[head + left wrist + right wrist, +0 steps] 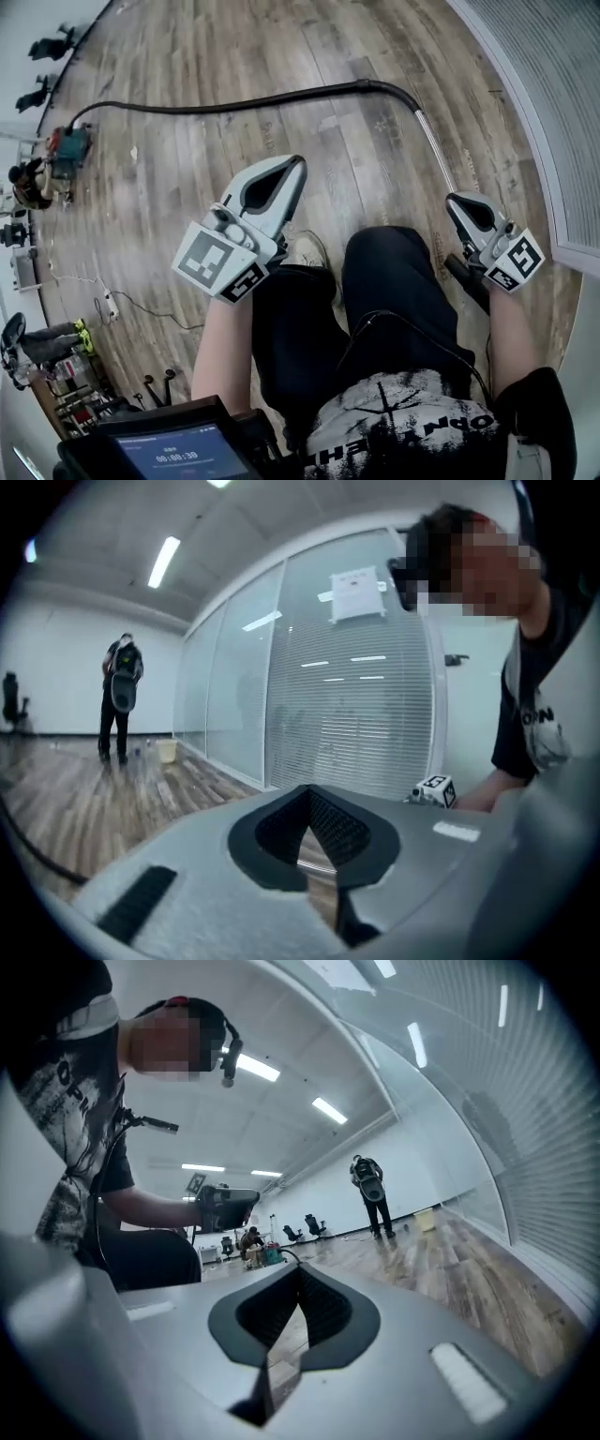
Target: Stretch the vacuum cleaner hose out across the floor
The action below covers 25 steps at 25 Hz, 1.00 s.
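The person sits with both grippers raised over their knees. The left gripper (296,163) has its jaws pressed together with nothing between them; in its own view the tips (307,792) meet in front of a glass wall with blinds (347,714). The right gripper (454,200) is likewise closed and empty, and through the slit behind its tips (300,1271) only floorboards show.

The vacuum cleaner hose (234,103) lies on the wooden floor (187,206), not held by either gripper. From the vacuum cleaner (70,148) at about nine o'clock in the head view it runs in a long shallow arc to a bend near one o'clock. There it joins a metal wand (436,150), which slants back down towards the right gripper at three o'clock. A dark handle end (465,276) shows just below that gripper; I cannot tell whether the two touch.

Far down the room a person stands (120,700) near a pale bucket (167,751). A lit screen (183,455) sits at six o'clock by the wearer's lap.
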Each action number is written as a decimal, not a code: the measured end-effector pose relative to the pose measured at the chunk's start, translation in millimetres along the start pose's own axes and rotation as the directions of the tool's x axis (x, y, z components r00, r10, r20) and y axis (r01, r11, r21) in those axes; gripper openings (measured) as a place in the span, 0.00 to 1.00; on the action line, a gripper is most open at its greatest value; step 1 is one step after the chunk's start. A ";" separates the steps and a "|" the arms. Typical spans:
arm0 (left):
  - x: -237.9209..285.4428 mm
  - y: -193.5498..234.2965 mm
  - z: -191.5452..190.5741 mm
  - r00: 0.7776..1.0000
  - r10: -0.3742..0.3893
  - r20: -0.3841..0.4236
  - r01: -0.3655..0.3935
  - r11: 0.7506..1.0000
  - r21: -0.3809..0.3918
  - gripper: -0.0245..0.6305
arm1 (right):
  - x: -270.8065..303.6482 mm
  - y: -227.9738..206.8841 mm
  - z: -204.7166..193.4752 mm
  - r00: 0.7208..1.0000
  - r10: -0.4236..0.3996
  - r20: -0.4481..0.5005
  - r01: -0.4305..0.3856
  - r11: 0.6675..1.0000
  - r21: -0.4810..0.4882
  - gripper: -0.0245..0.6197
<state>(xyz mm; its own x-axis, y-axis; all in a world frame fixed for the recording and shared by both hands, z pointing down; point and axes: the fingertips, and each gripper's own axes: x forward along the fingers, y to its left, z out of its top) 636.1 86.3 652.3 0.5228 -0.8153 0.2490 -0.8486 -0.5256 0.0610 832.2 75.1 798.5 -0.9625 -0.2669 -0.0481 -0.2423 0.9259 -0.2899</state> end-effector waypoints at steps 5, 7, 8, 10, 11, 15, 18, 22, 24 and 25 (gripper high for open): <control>-27.8 -23.3 40.6 0.992 0.048 0.121 -0.067 0.985 0.162 0.04 | 30.5 24.4 40.2 0.999 0.043 -0.011 -0.044 0.994 -0.096 0.05; -37.5 -30.6 48.1 0.989 0.063 0.137 -0.085 0.984 0.160 0.04 | 36.4 36.9 61.5 0.998 0.062 -0.008 -0.062 0.989 -0.130 0.05; -39.4 -35.4 56.9 0.984 0.066 0.165 -0.093 0.983 0.158 0.04 | 39.2 43.5 72.1 0.997 0.074 -0.008 -0.074 0.986 -0.150 0.05; -42.7 -46.1 71.5 0.977 0.071 0.203 -0.107 0.979 0.173 0.04 | 44.2 57.6 92.2 0.995 0.097 -0.011 -0.097 0.977 -0.192 0.05; -45.3 -51.9 75.7 0.975 0.072 0.208 -0.111 0.976 0.186 0.04 | 46.0 64.7 102.3 0.994 0.106 -0.012 -0.106 0.971 -0.212 0.05; -60.3 -59.8 86.6 0.973 0.086 0.215 -0.132 0.968 0.212 0.04 | 61.4 86.4 140.1 0.990 0.140 0.007 -0.133 0.955 -0.263 0.05; -70.8 -46.2 94.5 0.962 0.115 0.247 -0.165 0.967 0.195 0.04 | 84.9 98.9 164.5 0.981 0.186 0.052 -0.162 0.941 -0.298 0.05; -78.7 -19.9 89.0 0.959 0.139 0.248 -0.184 0.969 0.168 0.04 | 110.8 101.8 162.3 0.979 0.203 0.034 -0.184 0.936 -0.299 0.05; -79.9 6.3 90.6 0.954 0.138 0.265 -0.185 0.969 0.164 0.04 | 135.0 95.8 164.1 0.982 0.187 0.025 -0.169 0.930 -0.326 0.05; -82.4 20.1 93.3 0.952 0.137 0.273 -0.184 0.971 0.156 0.04 | 148.1 94.2 168.7 0.985 0.174 0.016 -0.159 0.928 -0.336 0.05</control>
<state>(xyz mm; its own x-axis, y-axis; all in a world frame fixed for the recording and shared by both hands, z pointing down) 583.5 120.3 542.8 0.4041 -0.9145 -0.0184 -0.9071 -0.3980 -0.1369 687.4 77.7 602.8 -0.9879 -0.1060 -0.1130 -0.1133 0.9917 0.0601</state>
